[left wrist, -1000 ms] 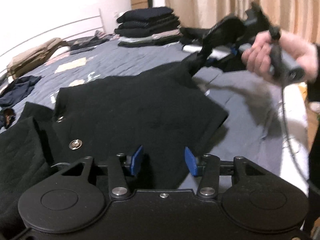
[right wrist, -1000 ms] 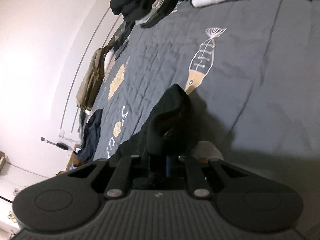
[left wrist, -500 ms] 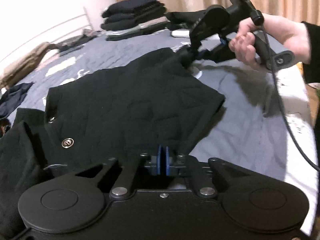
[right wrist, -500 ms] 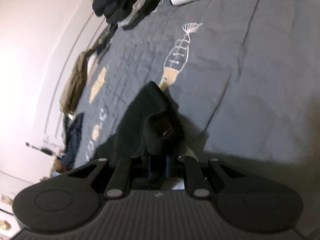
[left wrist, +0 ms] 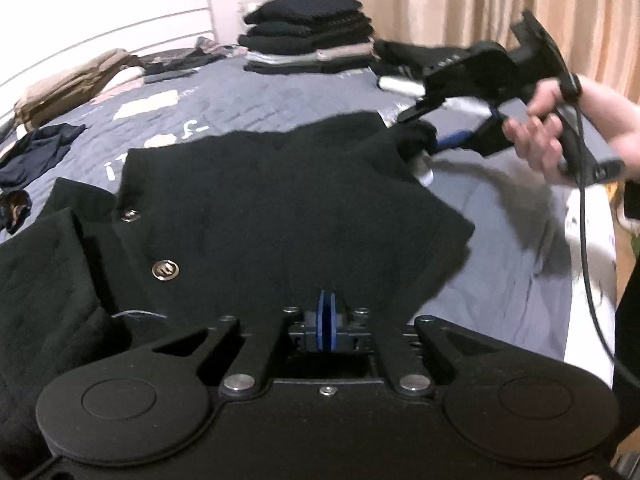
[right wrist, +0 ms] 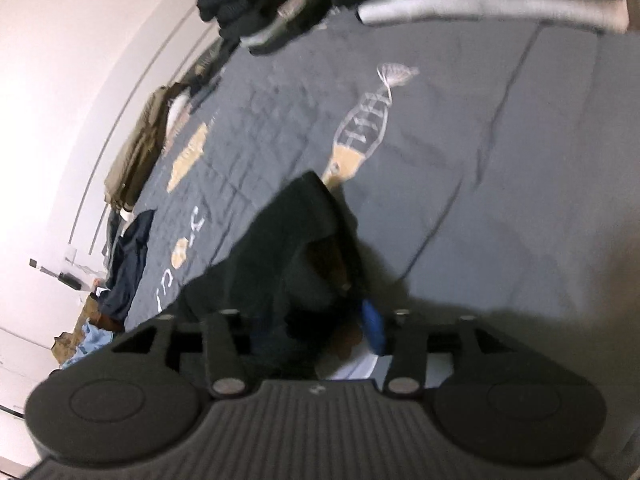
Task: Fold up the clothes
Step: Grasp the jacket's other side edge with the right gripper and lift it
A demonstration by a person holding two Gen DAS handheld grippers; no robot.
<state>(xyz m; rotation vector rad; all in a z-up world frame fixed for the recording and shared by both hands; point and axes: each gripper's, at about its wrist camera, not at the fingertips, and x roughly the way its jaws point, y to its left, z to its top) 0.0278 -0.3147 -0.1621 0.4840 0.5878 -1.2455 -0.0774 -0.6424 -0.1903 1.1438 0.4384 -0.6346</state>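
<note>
Since a second ago the left gripper (left wrist: 327,322) has gone from jaws apart over the near hem to blue pads pressed flat together. The black fabric sits right at the pads, but whether any of it is pinched between them cannot be told from the wrist view.

Left to right across the bed (left wrist: 500,248): loose dark clothes (left wrist: 38,148) lie at the far left edge, well apart from the work. The black quilted jacket (left wrist: 272,216) is spread flat on the grey quilt, snap buttons (left wrist: 165,269) facing up, left panel partly lapped over. A stack of folded clothes (left wrist: 308,36) sits at the far end, likely finished pieces kept out of the way.

At right, the right gripper (left wrist: 434,136), held in the person's hand (left wrist: 540,140), is at the jacket's far corner. Its jaws are opening; the bunched cloth is between them in its own view (right wrist: 320,264) but the one blue pad in view (right wrist: 374,326) stands clear of it. Judgement: that corner is being let go where the fold should end, while the left side anchors the near hem.
</note>
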